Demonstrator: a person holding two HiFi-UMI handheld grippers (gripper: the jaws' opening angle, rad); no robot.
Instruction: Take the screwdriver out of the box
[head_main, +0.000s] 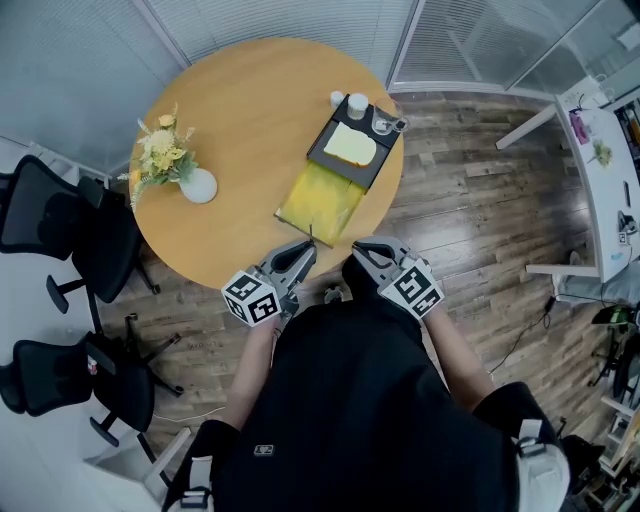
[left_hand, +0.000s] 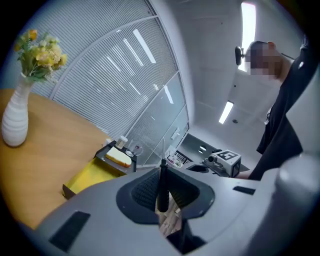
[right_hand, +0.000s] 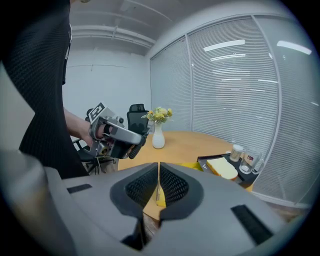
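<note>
In the left gripper view the lower end of the screwdriver (left_hand: 162, 190) is hidden down between the jaws of the left tongs (left_hand: 163, 176). Its thin shaft is too fine to tell the kind of tip. In the head view the cups (head_main: 356, 103) at the far end of the black tray (head_main: 325, 142) are too small to tell what they hold. The picture's left edge cuts off the office chairs (head_main: 60, 220).
</note>
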